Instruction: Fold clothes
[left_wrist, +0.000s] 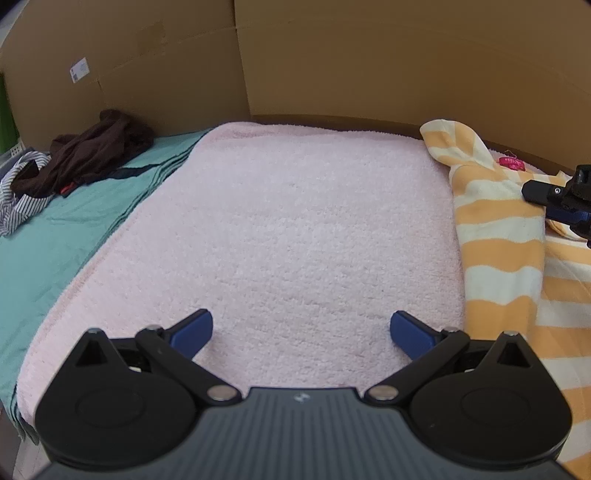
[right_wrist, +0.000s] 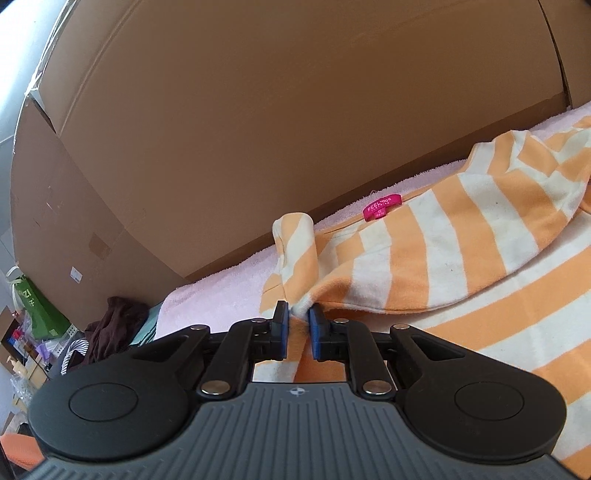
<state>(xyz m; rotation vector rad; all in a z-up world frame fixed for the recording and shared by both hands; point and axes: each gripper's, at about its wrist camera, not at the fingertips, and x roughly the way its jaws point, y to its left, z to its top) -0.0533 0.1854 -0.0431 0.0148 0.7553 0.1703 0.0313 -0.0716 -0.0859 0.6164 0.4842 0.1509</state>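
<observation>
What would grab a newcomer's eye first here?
The orange-and-white striped top on the pink towel, its fabric pinched in the right gripper. The left gripper hangs with jaws wide over bare towel. A dark clothes heap sits far left.

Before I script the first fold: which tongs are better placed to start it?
Right. The right tongs already pinch the striped shirt; the left tongs stand open over bare pink towel.

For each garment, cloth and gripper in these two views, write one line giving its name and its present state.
Striped shirt: rumpled, unfolded, edge pinched.
Right gripper: shut on the shirt.
Left gripper: open, empty, above the pink towel.
Pink towel: spread flat.
Teal cloth: lying flat.
Brown garment: crumpled heap.
Pinstriped garment: crumpled.
</observation>
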